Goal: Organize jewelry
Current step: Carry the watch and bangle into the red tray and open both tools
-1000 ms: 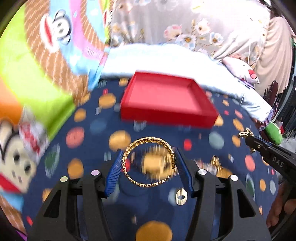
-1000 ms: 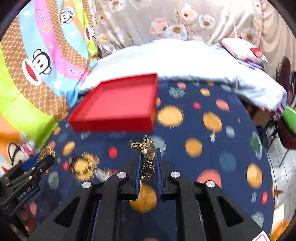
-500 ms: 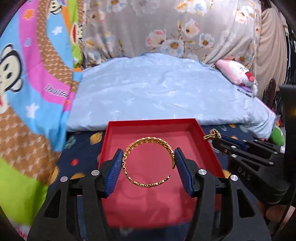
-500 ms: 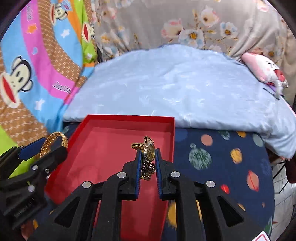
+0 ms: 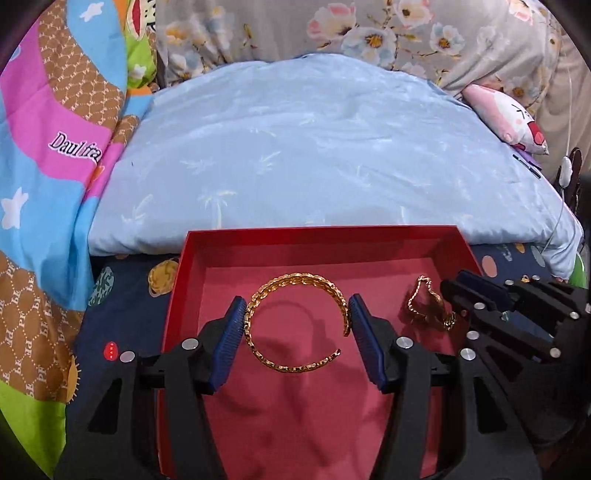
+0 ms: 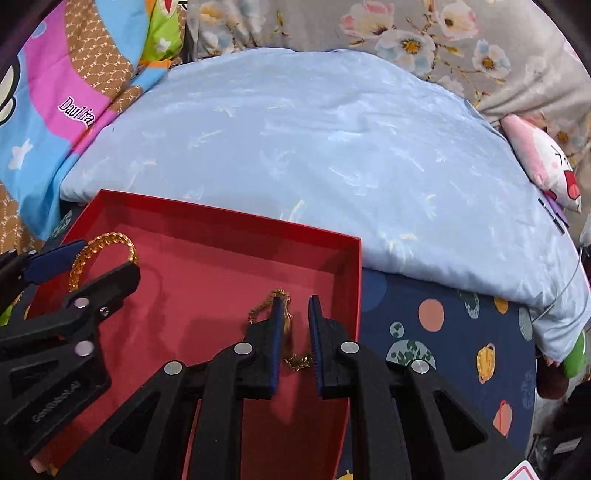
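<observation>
1. The left hand-held gripper (image 5: 297, 301) is pinching a gold open bangle (image 5: 299, 278) between its blue pads (image 5: 231, 339), one pad pressing on each side of the ring.
2. The bangle is hanging in the air above the red box (image 5: 317, 236), over the left-middle part of its floor, with the gap in the ring facing down and to the right. It is casting a shadow on the red floor below.
3. The right hand-held gripper (image 6: 295, 299) is standing with its jaws nearly pressed together, only a narrow slot showing between them.
4. A gold chain piece (image 6: 286, 321) is sitting in that slot, lying against the left pad and dangling a loop of links below. I cannot tell whether the other pad is touching it.
5. In the left wrist view the chain piece is hanging just in front of the right gripper's tips, inside the box near its right wall and apart from the bangle.
6. The box is lying open on a dark blue bed sheet (image 6: 432, 314) printed with coloured spots, its far wall just beside a pale blue quilt (image 5: 314, 147).
7. A bright cartoon blanket (image 5: 55, 147) is lying to the left, a floral cloth (image 5: 369, 33) is hanging behind, and a pink plush toy (image 5: 509, 118) is resting at the quilt's right edge.
</observation>
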Demonstrator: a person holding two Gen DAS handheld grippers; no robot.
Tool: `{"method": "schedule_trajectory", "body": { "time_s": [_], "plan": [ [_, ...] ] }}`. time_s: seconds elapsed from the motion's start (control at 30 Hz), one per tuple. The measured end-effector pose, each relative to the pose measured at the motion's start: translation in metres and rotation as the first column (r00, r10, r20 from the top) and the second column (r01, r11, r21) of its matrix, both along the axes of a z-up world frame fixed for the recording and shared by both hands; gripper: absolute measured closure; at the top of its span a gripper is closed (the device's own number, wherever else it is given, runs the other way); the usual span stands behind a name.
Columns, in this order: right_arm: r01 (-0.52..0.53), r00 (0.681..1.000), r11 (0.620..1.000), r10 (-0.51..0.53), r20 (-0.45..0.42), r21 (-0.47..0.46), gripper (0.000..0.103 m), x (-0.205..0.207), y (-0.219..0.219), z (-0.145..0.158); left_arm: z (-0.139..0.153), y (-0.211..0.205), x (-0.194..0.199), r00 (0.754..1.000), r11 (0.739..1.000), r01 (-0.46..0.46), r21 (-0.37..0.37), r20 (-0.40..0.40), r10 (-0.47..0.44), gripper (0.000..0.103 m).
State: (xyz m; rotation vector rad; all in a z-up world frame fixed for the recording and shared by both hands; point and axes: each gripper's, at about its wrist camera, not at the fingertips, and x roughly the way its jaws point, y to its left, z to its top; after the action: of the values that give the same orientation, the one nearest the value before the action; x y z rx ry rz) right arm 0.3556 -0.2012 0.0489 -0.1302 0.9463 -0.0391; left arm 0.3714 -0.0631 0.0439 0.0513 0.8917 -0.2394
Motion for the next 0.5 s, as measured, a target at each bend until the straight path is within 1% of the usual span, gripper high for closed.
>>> {"method": "schedule_trajectory", "body": {
  "time_s": [0.03, 0.07, 0.1, 0.13, 0.17, 0.2, 0.3, 0.37, 0.5],
  "plan": [
    [-0.011, 1.0, 1.0, 0.011, 0.004, 0.007, 0.09, -0.001, 0.001, 0.001, -0.001, 0.001, 0.001, 1.0, 1.0, -0.006, -0.001, -0.003, 0.006, 0.045],
    [-0.02, 1.0, 1.0, 0.019, 0.012, 0.018, 0.09, -0.003, 0.001, 0.002, -0.002, 0.003, 0.001, 1.0, 1.0, -0.016, -0.004, -0.002, 0.016, 0.038],
    [-0.028, 0.999, 0.999, 0.027, 0.026, 0.046, 0.087, -0.006, -0.001, 0.005, -0.002, 0.005, 0.001, 1.0, 1.0, -0.029, -0.004, 0.003, 0.029, 0.029],
    [-0.033, 0.999, 0.997, 0.03, 0.036, 0.075, 0.083, -0.008, -0.004, 0.008, -0.001, 0.007, 0.0, 0.999, 0.999, -0.045, -0.007, 0.014, 0.046, 0.026],
    [-0.036, 0.998, 0.992, 0.03, 0.048, 0.118, 0.081, -0.011, -0.008, 0.012, 0.003, 0.012, -0.003, 0.998, 0.998, -0.058, -0.023, 0.034, 0.059, 0.024],
    [-0.035, 0.998, 0.986, 0.024, 0.066, 0.163, 0.08, -0.018, -0.014, 0.017, 0.006, 0.015, -0.005, 0.997, 0.997, -0.064, -0.032, 0.043, 0.065, 0.024],
    [-0.024, 0.995, 0.977, 0.002, 0.103, 0.211, 0.079, -0.036, -0.024, 0.032, 0.021, 0.028, -0.019, 0.993, 0.994, -0.084, -0.067, 0.081, 0.089, 0.024],
    [-0.025, 0.993, 0.972, -0.004, 0.121, 0.233, 0.078, -0.049, -0.027, 0.041, 0.032, 0.036, -0.032, 0.99, 0.993, -0.091, -0.079, 0.104, 0.099, 0.024],
    [-0.026, 0.986, 0.965, -0.018, 0.166, 0.259, 0.074, -0.092, -0.034, 0.059, 0.05, 0.051, -0.065, 0.984, 0.99, -0.097, -0.099, 0.14, 0.11, 0.024]
  ]
}}
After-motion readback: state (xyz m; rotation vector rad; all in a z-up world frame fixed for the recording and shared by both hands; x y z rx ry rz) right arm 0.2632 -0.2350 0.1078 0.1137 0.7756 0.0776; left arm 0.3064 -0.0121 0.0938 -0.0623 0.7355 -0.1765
